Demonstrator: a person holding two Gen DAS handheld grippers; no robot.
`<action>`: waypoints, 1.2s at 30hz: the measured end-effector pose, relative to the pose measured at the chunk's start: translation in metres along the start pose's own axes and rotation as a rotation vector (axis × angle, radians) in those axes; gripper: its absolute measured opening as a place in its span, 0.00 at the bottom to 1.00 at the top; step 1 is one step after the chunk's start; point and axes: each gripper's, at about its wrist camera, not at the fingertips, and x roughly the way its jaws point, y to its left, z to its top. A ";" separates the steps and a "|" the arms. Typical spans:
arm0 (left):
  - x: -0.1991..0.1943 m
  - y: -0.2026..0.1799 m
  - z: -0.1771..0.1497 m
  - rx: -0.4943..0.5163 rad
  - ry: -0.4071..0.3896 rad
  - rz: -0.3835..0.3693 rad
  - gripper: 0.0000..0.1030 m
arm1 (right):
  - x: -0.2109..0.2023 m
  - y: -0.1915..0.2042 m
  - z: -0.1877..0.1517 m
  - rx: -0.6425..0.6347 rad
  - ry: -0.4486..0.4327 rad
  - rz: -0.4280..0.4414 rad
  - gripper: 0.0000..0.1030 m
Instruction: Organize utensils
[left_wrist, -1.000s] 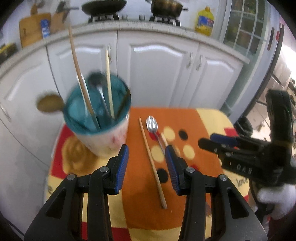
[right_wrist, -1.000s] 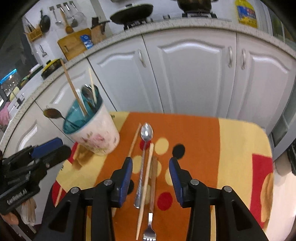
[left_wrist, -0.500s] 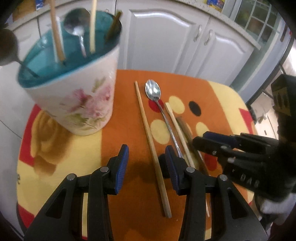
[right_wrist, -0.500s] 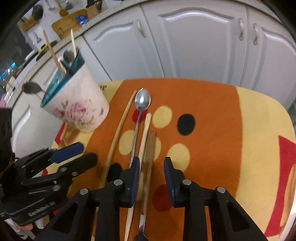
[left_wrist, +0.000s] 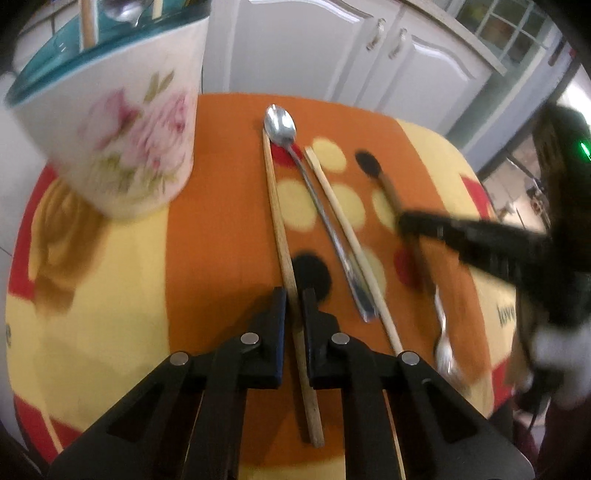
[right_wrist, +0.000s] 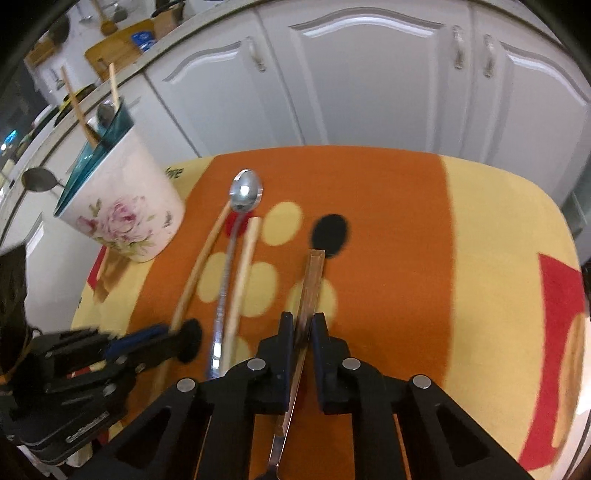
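Note:
A floral cup with a teal inside (left_wrist: 125, 129) (right_wrist: 122, 218) holds several utensils at the table's left. On the orange cloth lie a wooden chopstick (left_wrist: 277, 218) (right_wrist: 199, 266), a metal spoon (left_wrist: 284, 127) (right_wrist: 243, 192), a paler chopstick (left_wrist: 351, 236) (right_wrist: 243, 258) and a brown-handled fork (left_wrist: 441, 332) (right_wrist: 310, 291). My left gripper (left_wrist: 293, 295) is shut on the wooden chopstick near its middle. My right gripper (right_wrist: 303, 326) is shut on the fork's handle; its tines point back under the gripper.
The small table is covered by an orange, yellow and red cloth (right_wrist: 388, 221). White kitchen cabinets (right_wrist: 369, 81) stand right behind it. The table's edges are close on every side.
Both grippers have come down to the cloth and closed: the left on the wooden chopstick, the right on the fork's handle. The fork has shifted right, away from the pale chopstick.

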 end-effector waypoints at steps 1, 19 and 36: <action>-0.003 0.000 -0.005 0.005 0.010 -0.004 0.06 | -0.002 -0.002 0.000 0.003 0.002 -0.001 0.09; -0.009 -0.001 0.027 0.046 -0.029 0.070 0.21 | 0.008 -0.001 0.023 -0.025 0.027 -0.008 0.32; 0.027 -0.010 0.067 0.066 0.019 0.040 0.22 | 0.017 -0.006 0.031 -0.021 0.023 0.011 0.16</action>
